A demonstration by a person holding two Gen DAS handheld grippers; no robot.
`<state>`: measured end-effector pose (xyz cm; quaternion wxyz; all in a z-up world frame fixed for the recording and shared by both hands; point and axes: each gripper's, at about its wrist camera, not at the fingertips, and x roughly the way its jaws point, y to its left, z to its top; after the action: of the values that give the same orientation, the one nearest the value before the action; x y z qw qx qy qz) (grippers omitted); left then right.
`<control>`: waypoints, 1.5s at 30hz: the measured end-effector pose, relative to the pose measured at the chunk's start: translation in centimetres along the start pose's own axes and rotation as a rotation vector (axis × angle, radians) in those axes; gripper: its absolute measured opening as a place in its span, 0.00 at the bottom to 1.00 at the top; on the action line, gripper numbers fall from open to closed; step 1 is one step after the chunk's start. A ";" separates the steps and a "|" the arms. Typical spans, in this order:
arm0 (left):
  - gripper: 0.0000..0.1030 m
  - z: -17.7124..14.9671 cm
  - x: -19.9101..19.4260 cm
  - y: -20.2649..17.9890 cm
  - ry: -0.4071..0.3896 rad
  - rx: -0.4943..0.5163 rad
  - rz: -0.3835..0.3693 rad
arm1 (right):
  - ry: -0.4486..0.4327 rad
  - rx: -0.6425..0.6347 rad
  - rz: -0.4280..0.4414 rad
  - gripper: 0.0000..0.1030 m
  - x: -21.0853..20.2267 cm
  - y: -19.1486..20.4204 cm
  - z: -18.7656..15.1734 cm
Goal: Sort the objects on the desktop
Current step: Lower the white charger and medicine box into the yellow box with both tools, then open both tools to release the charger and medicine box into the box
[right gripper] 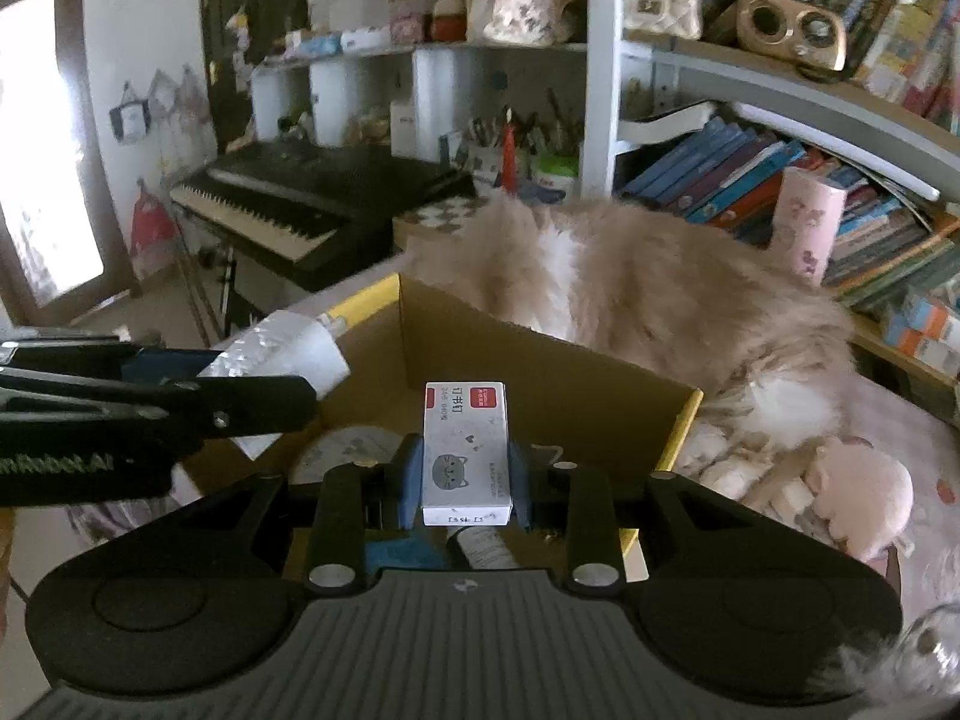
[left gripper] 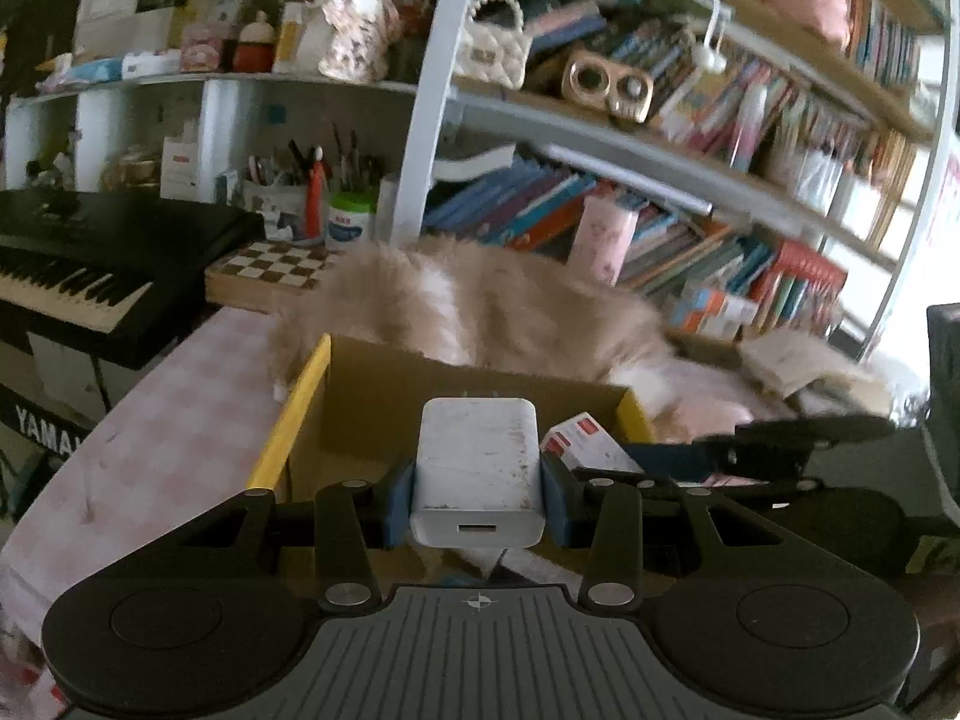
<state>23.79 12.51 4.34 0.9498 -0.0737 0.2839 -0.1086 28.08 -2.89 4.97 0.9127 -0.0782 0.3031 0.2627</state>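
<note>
My left gripper (left gripper: pixel 478 489) is shut on a white USB charger block (left gripper: pixel 478 468) and holds it over an open cardboard box (left gripper: pixel 384 384) with a yellow rim. My right gripper (right gripper: pixel 466 480) is shut on a small white staple box (right gripper: pixel 466 453) with a red label and a grey cat face, held over the same cardboard box (right gripper: pixel 540 372). The right gripper and the staple box (left gripper: pixel 591 441) show in the left wrist view at right. The left gripper's arm (right gripper: pixel 150 402) and the charger block (right gripper: pixel 282 354) show at left in the right wrist view.
A fluffy tan and white cat (right gripper: pixel 630 288) lies right behind the box on the pink checked tablecloth (left gripper: pixel 156 438). A pink plush toy (right gripper: pixel 858 492) lies at right. A keyboard piano (left gripper: pixel 78 276), a chessboard (left gripper: pixel 276 270) and bookshelves (left gripper: pixel 690 180) stand behind.
</note>
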 end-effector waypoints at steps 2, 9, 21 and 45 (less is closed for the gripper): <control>0.40 0.1 1.1 -0.2 0.019 0.019 0.011 | 0.016 -0.032 0.007 0.27 1.0 -0.2 0.0; 0.40 -0.2 3.9 -0.4 0.085 0.057 0.045 | 0.103 -0.084 0.028 0.27 3.8 -1.3 -0.2; 0.40 -1.6 7.2 0.1 0.209 0.083 0.080 | 0.233 -0.224 0.026 0.27 6.8 -1.1 -0.9; 0.87 0.2 0.8 -1.1 -0.062 0.064 0.109 | -0.001 -0.059 -0.137 0.47 0.7 -2.2 -0.7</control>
<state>24.34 11.26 4.32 0.9646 -0.0309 0.2541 -0.0637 29.41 -4.68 3.95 0.9260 -0.1255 0.2885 0.2087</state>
